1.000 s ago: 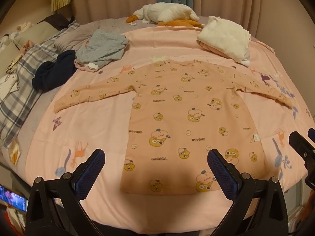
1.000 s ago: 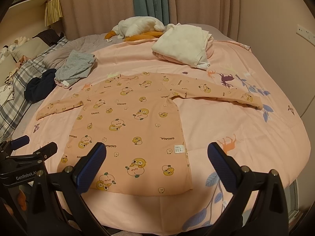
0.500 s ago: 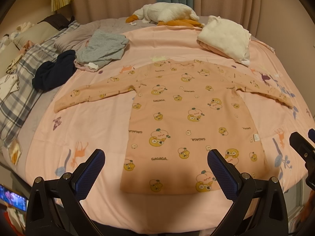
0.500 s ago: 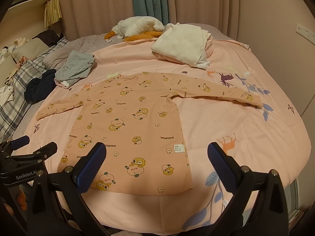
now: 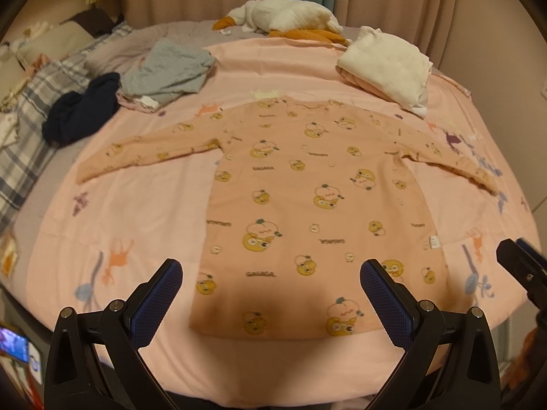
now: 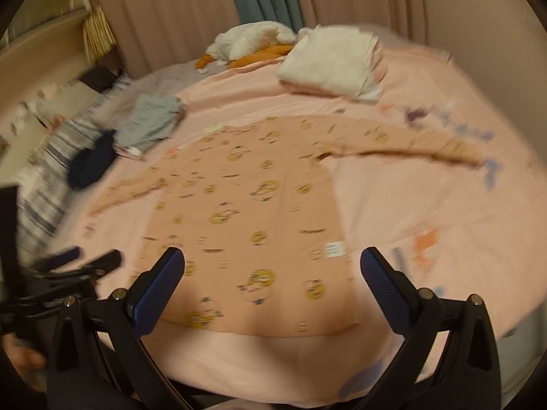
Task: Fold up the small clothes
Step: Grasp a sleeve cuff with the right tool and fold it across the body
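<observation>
Both grippers are black plastic frames. The left gripper (image 5: 270, 294) and right gripper (image 6: 271, 282) carry blue textured pads (image 5: 155, 302) and silver screws (image 5: 116, 304)

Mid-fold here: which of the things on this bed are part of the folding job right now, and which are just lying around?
In the job:
peach print top, spread flat, sleeves out
left gripper, open, above its hem
right gripper, open, above its hem

Lying about:
grey garment
navy garment
white folded pile
plush duck
plaid bedding
</observation>
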{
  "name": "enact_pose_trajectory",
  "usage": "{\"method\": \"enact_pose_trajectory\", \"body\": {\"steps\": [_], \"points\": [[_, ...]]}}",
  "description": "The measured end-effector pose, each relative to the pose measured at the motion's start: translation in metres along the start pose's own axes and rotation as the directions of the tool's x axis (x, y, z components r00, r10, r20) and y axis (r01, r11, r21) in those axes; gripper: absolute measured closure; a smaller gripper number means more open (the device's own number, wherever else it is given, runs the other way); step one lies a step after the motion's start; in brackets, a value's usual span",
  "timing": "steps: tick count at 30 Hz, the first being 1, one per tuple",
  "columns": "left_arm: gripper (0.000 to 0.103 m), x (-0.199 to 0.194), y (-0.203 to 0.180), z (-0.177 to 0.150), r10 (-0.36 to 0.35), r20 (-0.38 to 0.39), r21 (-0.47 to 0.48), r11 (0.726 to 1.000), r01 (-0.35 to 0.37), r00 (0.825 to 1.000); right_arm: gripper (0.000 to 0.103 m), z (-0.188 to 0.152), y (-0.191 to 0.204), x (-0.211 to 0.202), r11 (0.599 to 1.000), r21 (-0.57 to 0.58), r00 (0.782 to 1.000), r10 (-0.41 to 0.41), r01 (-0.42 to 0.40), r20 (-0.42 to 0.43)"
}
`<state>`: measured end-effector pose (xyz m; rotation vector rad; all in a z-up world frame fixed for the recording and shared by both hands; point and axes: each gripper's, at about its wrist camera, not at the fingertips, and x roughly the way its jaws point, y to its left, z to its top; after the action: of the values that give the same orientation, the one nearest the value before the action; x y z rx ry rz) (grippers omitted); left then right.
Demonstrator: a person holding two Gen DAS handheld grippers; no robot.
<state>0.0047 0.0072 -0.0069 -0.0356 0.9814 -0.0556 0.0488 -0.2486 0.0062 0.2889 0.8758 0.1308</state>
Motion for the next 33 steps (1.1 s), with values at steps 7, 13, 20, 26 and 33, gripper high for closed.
{"method": "enact_pose_trajectory", "body": {"steps": [7,13,20,26,33], "points": [[0.0,0.021,0.0,0.004,-0.127,-0.031,-0.067,0.99,0.125,0.991,0.0,0.0,-0.07,0.009,0.958,0.256,0.992,0.12,-0.128,0.046],[0.0,0.035,-0.005,0.014,-0.176,-0.025,-0.082,0.981,0.174,0.984,0.0,0.016,-0.155,0.009,0.886,0.456,0.992,0.033,-0.084,0.12],[0.0,0.061,-0.009,0.04,-0.198,-0.02,-0.139,0.971,0.194,0.98,0.011,0.045,-0.25,0.037,0.772,0.635,0.988,-0.069,-0.034,0.136],[0.0,0.075,-0.021,0.068,-0.19,0.008,-0.126,0.974,0.189,0.982,0.024,0.07,-0.302,0.08,0.695,0.719,0.989,-0.115,0.011,0.097],[0.0,0.091,-0.025,0.091,-0.165,0.023,-0.133,0.977,0.167,0.986,0.038,0.092,-0.346,0.115,0.62,0.784,0.982,-0.16,0.021,0.101]]}}
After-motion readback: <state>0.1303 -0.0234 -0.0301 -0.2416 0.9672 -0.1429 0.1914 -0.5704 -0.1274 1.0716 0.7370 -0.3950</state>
